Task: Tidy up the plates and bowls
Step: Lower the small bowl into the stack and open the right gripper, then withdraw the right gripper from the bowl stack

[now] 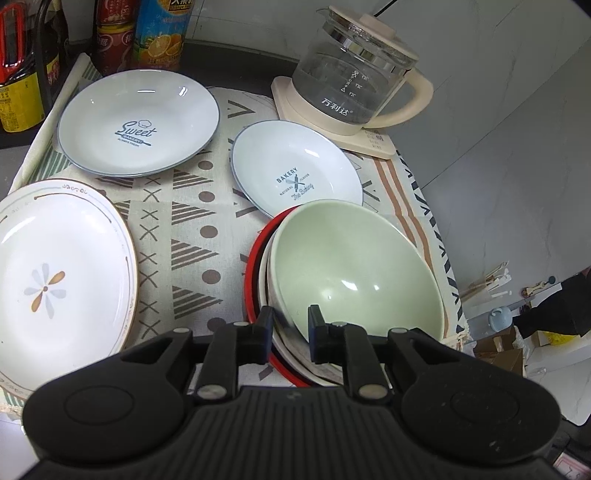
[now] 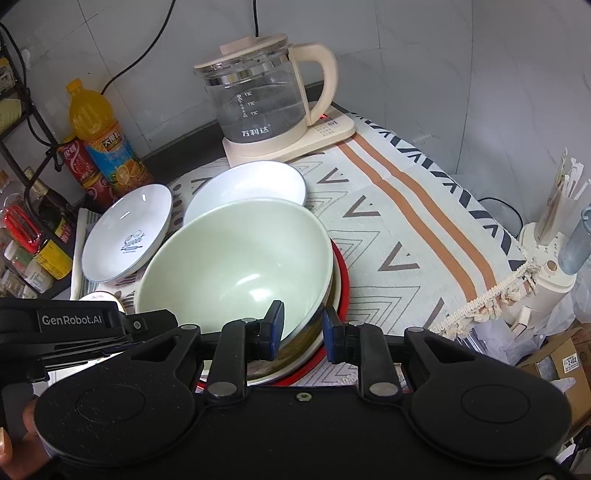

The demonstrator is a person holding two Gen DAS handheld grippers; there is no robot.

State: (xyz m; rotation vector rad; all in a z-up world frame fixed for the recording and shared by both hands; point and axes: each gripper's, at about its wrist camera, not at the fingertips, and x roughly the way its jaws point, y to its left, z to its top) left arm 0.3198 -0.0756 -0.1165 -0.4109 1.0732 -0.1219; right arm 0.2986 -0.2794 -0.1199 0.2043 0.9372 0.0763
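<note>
A pale green bowl [image 1: 351,266] [image 2: 236,266] sits tilted on top of a stack, with a white bowl [image 1: 266,273] and a red-rimmed dish [image 1: 254,266] [image 2: 342,273] under it. My left gripper [image 1: 291,325] is shut on the green bowl's near rim, one pad outside and one inside. My right gripper [image 2: 303,326] is shut on the rim at the bowl's other side. The left gripper's body [image 2: 74,321] shows at the left of the right wrist view.
On the patterned cloth [image 1: 192,221] lie a "Sweet" plate [image 1: 138,122] [image 2: 129,232], a "Bakery" plate [image 1: 291,173] [image 2: 247,184] and a flower plate [image 1: 55,273]. A glass kettle [image 1: 354,74] [image 2: 258,99] stands behind, bottles [image 1: 159,33] [image 2: 99,140] at the back left. The cloth's fringed edge [image 2: 491,291] hangs at the right.
</note>
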